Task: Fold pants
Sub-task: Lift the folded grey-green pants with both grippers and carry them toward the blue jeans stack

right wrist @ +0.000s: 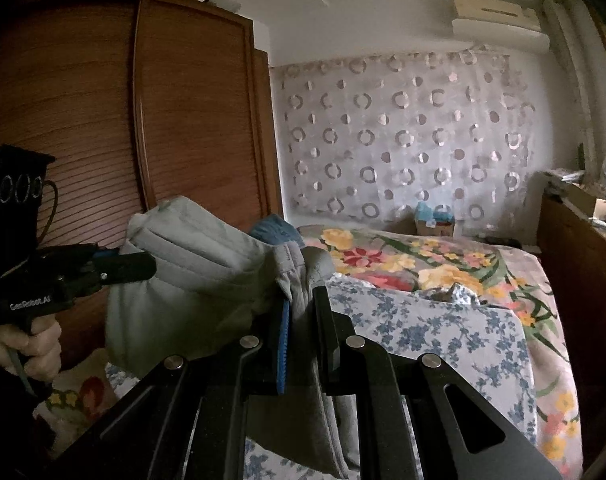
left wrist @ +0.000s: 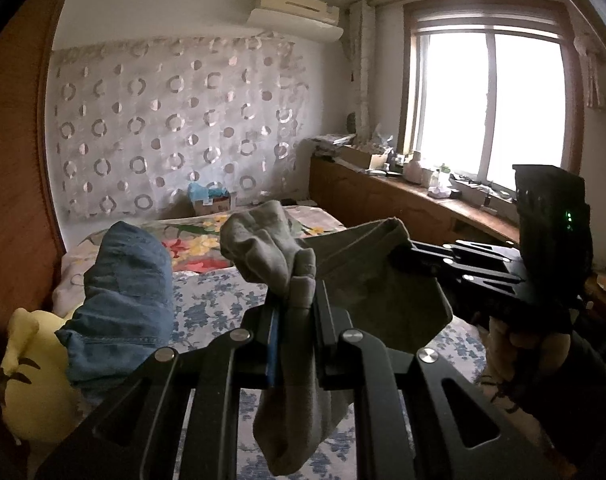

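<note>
Grey pants (left wrist: 355, 280) hang above the bed (left wrist: 223, 300), gripped by left tongs (left wrist: 299, 300) and right tongs (right wrist: 303, 304).

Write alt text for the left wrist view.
Left tongs clamp bunched grey pants held above a floral bed; right tongs pinch the other edge. Blue jeans lie at left.
</note>
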`<state>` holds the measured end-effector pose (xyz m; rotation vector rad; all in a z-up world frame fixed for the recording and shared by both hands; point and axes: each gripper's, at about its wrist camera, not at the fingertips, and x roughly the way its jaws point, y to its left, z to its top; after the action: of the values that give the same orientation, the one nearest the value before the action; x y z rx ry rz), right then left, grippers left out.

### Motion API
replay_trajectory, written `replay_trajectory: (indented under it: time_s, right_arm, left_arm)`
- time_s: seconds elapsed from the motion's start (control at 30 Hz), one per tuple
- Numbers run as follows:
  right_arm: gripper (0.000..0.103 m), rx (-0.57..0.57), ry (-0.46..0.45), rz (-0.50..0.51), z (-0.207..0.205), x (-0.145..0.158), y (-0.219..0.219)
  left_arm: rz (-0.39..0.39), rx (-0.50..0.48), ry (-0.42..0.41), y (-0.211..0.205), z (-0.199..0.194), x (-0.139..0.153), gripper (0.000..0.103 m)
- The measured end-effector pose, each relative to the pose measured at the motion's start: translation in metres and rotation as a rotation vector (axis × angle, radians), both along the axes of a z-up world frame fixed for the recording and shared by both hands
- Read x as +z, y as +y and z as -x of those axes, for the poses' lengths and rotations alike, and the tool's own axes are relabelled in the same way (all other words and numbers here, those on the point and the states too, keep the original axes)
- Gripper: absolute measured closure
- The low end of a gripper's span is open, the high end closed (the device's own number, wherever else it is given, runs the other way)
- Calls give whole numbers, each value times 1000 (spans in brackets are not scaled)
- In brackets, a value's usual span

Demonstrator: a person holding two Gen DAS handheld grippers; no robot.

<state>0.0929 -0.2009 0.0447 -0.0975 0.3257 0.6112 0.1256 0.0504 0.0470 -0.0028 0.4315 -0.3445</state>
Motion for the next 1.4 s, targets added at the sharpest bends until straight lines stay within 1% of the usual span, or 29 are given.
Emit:
replay_trajectory:
  time_s: [0.17,0.43,0.8,0.97,1.17,1.23,1.4]
  right_arm:
    - [92,30,19,-4,-27,-5,10]
    - [92,81,42,-23,-78,-15,21]
    - [92,167,39,22,-155,-22,56]
    - [92,207,39,22,-190,-23,67]
    - [92,218,24,49,-236,-23,94]
    - [92,223,36,45,-251,-25,104]
    - [92,236,46,62,-281,-30,128]
  left_arm:
    - [-5,33,4,9,-8,-4,88]
    - [28,84,26,34,-33,-21,88]
    - [55,180,75,77,-73,-45,88]
    - [50,225,72,96,-85,-44,88]
    - [52,273,46,115,-107,-45,88]
    - [54,307,55,124,-118,-50,88]
    - [74,336,60,135,-130,-55,88]
